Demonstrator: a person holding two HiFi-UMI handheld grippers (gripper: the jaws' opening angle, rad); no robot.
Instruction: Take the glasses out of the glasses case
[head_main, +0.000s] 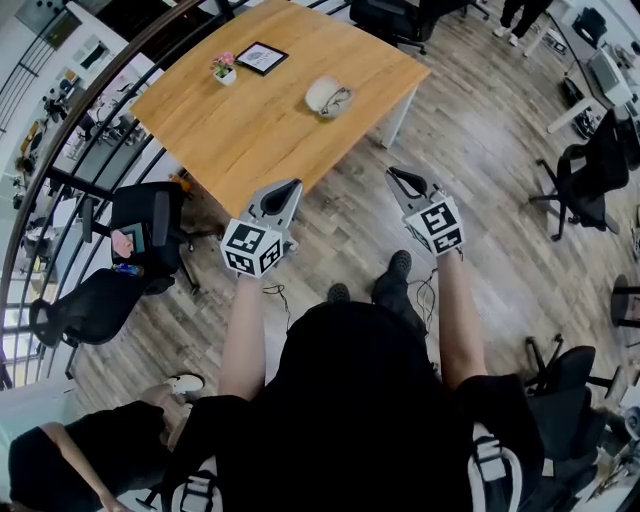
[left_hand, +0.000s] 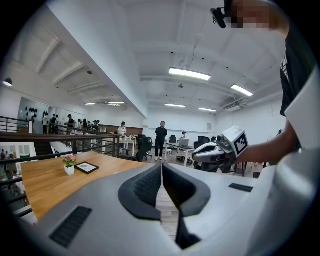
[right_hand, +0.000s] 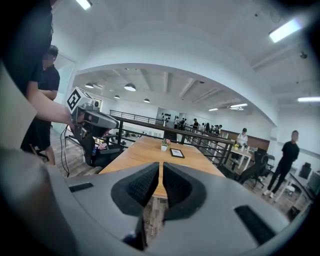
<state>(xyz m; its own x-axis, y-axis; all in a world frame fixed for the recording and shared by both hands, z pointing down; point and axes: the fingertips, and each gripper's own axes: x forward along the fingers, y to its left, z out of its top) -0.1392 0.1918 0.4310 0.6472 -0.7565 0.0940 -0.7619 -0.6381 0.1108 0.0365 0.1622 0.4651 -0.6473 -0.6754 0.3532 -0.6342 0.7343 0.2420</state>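
Observation:
A white glasses case (head_main: 329, 96) lies open on the wooden table (head_main: 250, 130) near its right edge, with dark glasses (head_main: 340, 99) in it. Both grippers hang in the air short of the table's near corner, well apart from the case. My left gripper (head_main: 285, 190) (left_hand: 161, 167) is shut and empty. My right gripper (head_main: 401, 176) (right_hand: 163, 166) has its pads a narrow slit apart, nothing between them. Neither gripper view shows the case. In each gripper view the other gripper can be seen: the right one (left_hand: 218, 152) and the left one (right_hand: 93, 119).
A small flower pot (head_main: 224, 68) and a black picture frame (head_main: 261, 57) stand at the table's far side. Black office chairs (head_main: 148, 228) and a curved railing (head_main: 60, 150) are to the left, with more chairs (head_main: 590, 170) to the right. People stand far off.

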